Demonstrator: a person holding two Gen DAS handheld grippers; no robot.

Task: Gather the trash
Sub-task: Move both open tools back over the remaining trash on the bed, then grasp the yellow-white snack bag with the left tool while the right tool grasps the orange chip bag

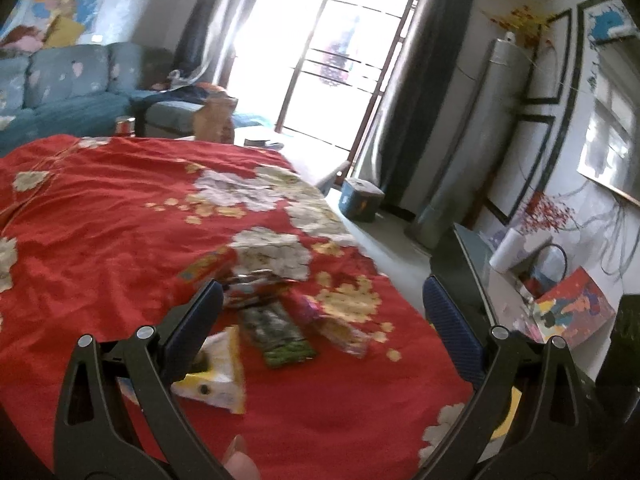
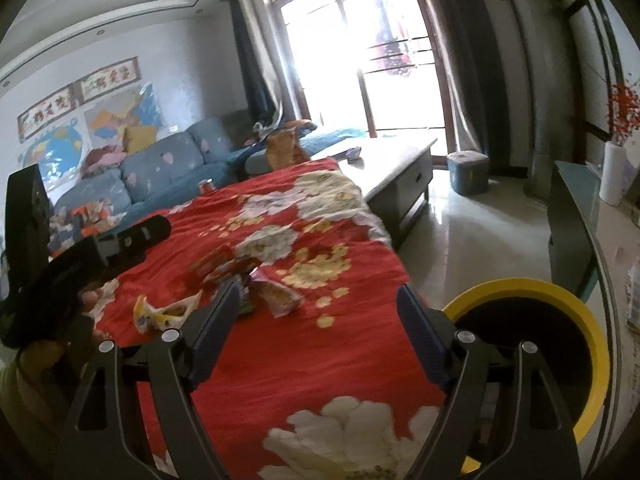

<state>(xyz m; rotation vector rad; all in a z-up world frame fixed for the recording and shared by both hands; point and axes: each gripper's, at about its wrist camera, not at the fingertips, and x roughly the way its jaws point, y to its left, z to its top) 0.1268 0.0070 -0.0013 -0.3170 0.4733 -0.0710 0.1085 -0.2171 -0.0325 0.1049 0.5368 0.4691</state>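
Several snack wrappers lie on a red flowered cloth (image 1: 100,240). In the left wrist view I see a yellow-white wrapper (image 1: 218,372), a dark green one (image 1: 276,332), a pink one (image 1: 340,330) and a red-orange one (image 1: 208,264). My left gripper (image 1: 320,312) is open and empty just above them. In the right wrist view my right gripper (image 2: 316,312) is open and empty above the cloth (image 2: 280,360), with the yellow wrapper (image 2: 164,312) and the pink wrapper (image 2: 280,296) ahead. A yellow-rimmed bin (image 2: 580,320) stands at the right.
A blue sofa (image 2: 160,168) runs along the left. A low coffee table (image 2: 400,168) stands beyond the cloth, with a blue stool (image 2: 468,172) near the window. A cabinet (image 2: 576,216) lines the right wall. The left gripper's body (image 2: 80,264) shows at the left.
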